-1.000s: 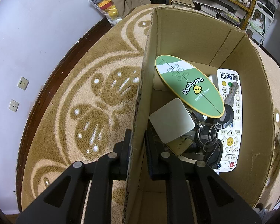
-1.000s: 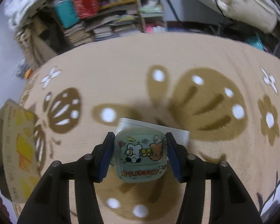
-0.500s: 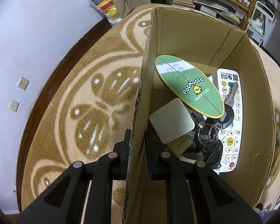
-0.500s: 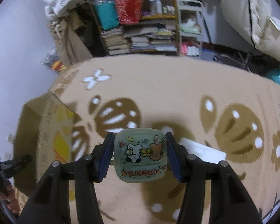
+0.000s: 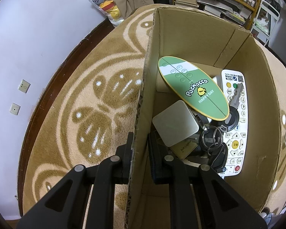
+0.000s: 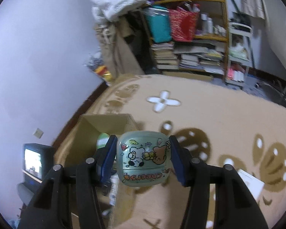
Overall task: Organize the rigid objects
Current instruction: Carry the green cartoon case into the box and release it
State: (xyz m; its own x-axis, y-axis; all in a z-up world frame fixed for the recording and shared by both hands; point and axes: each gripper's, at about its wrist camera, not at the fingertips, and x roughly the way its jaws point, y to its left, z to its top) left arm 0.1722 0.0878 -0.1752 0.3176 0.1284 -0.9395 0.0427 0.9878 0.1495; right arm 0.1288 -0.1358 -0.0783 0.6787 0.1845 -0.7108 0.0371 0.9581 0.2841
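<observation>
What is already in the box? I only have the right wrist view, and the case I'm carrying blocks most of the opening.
Observer: A white remote control lies along the far side, with a bunch of keys partly on it.
Operator: Anything sitting high?
Observer: A green oval Pochacco card leans across the top of the pile, above a white square box.
Operator: Is the box being steadied?
Observer: Yes, the left gripper straddles the near wall of the cardboard box, one finger outside and one inside.
</observation>
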